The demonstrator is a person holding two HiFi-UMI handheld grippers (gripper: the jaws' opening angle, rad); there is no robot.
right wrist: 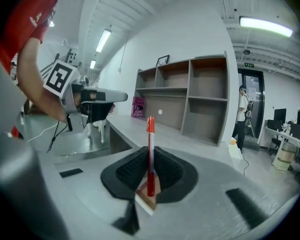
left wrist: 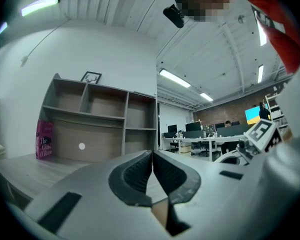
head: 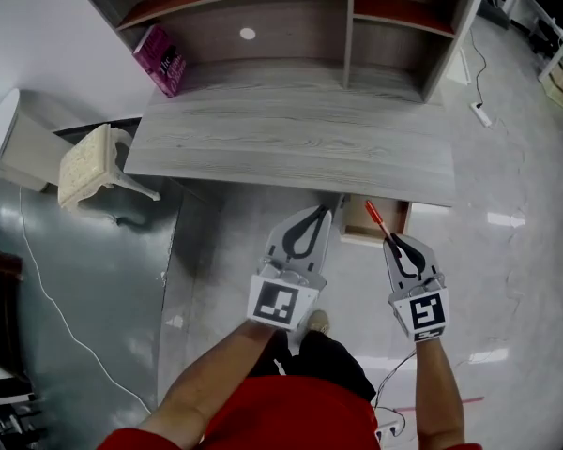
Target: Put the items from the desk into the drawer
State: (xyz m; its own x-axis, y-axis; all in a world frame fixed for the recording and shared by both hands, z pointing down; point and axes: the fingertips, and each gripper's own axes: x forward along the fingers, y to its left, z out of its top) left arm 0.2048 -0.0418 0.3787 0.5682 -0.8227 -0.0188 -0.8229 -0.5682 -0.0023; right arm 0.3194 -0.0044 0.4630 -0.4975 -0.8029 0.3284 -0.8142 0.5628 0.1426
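Two grippers, both just short of the desk's front edge. Right gripper: jaws clamped on 1 red pen, which stands upright between the pads w/ its capped end poking past the jaw tips. In the head view the pen points fwd over 1 open drawer, which sits under the desk edge directly ahead of the right jaws. Left gripper: jaws together, nothing between them. It's beside the right gripper, w/ the drawer ahead and to the right of its jaws. 1 item shows on the desk: a pink book, standing at the back left by the shelf unit, well ahead and left of both pairs of jaws.
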